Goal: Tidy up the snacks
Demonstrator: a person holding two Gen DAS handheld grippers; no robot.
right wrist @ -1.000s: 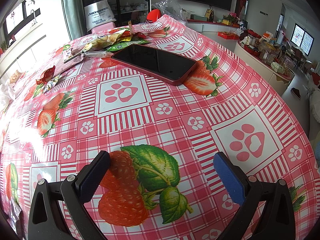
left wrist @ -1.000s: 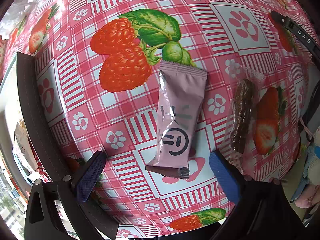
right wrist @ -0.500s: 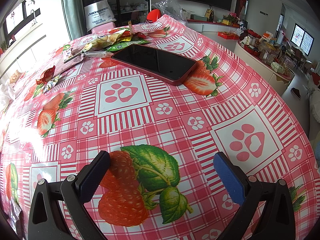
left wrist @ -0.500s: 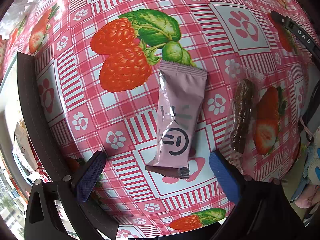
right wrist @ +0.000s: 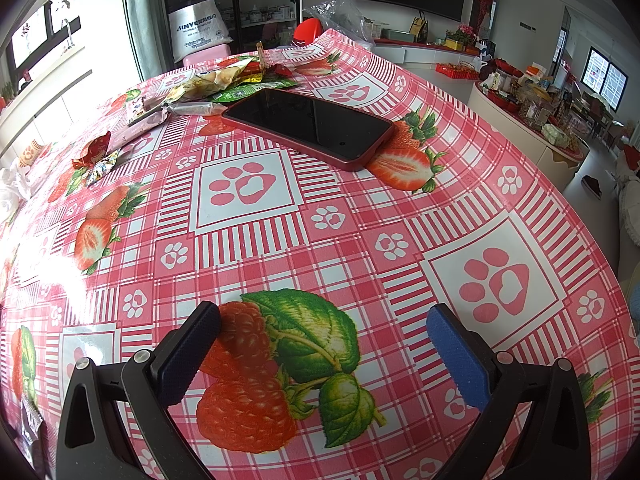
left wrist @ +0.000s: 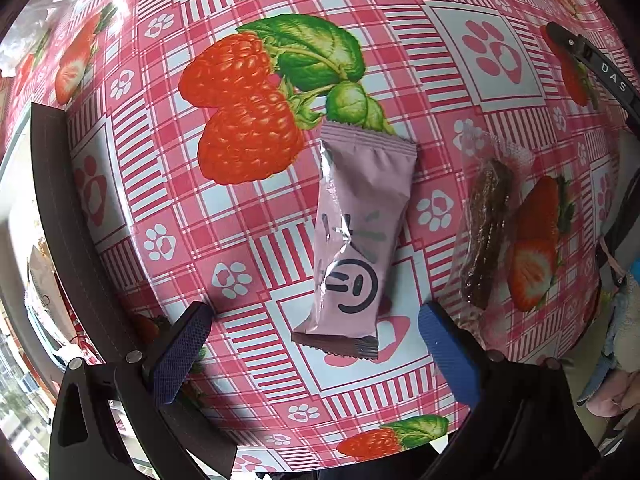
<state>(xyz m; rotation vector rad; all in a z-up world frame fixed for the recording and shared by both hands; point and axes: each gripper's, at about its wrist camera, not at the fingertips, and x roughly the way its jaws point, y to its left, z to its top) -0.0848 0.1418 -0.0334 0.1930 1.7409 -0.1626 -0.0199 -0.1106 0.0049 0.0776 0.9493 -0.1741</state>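
Observation:
A pink snack packet (left wrist: 358, 236) with a smiley face lies flat on the strawberry tablecloth. My left gripper (left wrist: 316, 344) is open and empty, its jaws on either side of the packet's near end, above it. A brown bar in a clear wrapper (left wrist: 486, 232) lies just right of the packet. My right gripper (right wrist: 324, 344) is open and empty above bare cloth. Far across the table lie several more snack packets (right wrist: 224, 84) and small candies (right wrist: 96, 156).
A phone in a red case (right wrist: 308, 124) lies face up beyond my right gripper. A dark chair back (left wrist: 60, 216) stands along the table's left edge in the left wrist view. A clear plastic bag (right wrist: 340, 16) sits at the table's far end.

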